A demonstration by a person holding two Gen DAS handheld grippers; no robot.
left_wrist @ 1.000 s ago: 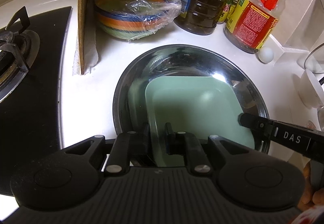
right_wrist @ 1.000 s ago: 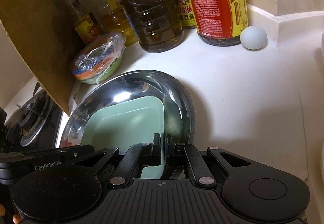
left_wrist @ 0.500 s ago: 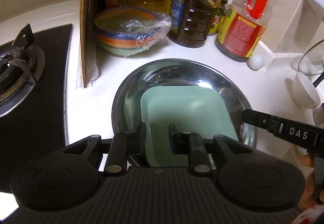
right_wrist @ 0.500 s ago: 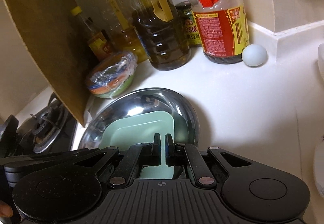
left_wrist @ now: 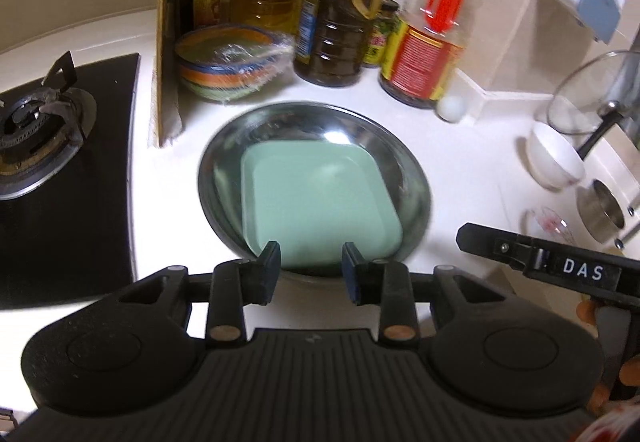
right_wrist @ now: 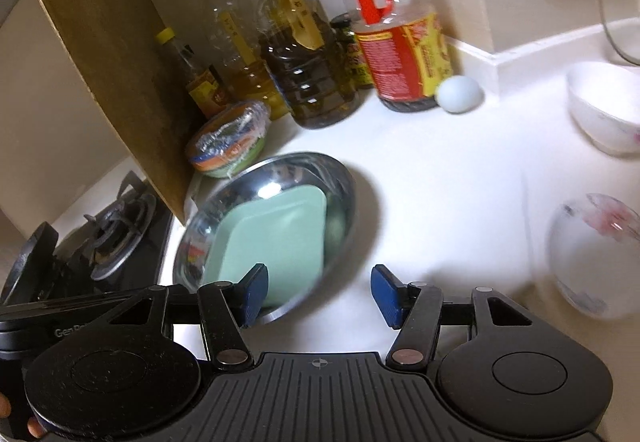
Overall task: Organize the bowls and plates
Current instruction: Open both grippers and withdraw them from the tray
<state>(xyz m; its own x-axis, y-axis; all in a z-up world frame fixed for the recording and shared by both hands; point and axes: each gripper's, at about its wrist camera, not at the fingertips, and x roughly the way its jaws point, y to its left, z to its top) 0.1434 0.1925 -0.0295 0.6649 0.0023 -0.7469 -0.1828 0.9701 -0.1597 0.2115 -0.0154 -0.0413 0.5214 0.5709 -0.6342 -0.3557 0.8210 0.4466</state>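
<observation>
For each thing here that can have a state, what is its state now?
left gripper: open, empty
right gripper: open, empty
green plate: lying inside steel bowl
steel bowl: upright on counter
striped bowl: covered with plastic wrap
white bowl: upright, tilted

Green square plate point(right_wrist: 276, 238) inside steel basin point(right_wrist: 348, 186), right tool point(right_wrist: 318, 294) agape.

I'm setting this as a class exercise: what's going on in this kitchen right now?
A person is tidying dishes with two handheld grippers. A green plate lies inside a steel dish on the counter beside the stove. Both the left gripper and the right gripper are open and hold nothing, just short of the dish. A white bowl and another bowl wait to the right.
</observation>
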